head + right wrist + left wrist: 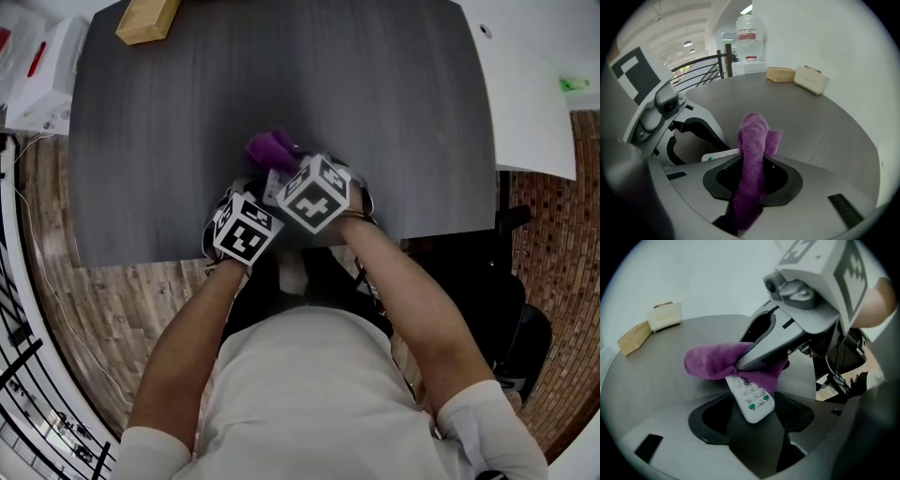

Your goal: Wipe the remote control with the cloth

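While the left hand-held gripper (752, 417) clamps the white plastic remote control (751, 401) at the grey bench's (187, 112) six o'clock edge, the right hand-held gripper (754, 182) pinches a purple fluffy cloth (753, 140). It covers the remote's far end

Open-plan office or lab floor, by the look of it.
A dark grey wood-grain surface (187, 112) on pale plank flooring (112, 300), a black metal railing (719, 63), a clear water-cooler bottle (751, 28) and round ceiling lamps (687, 43).
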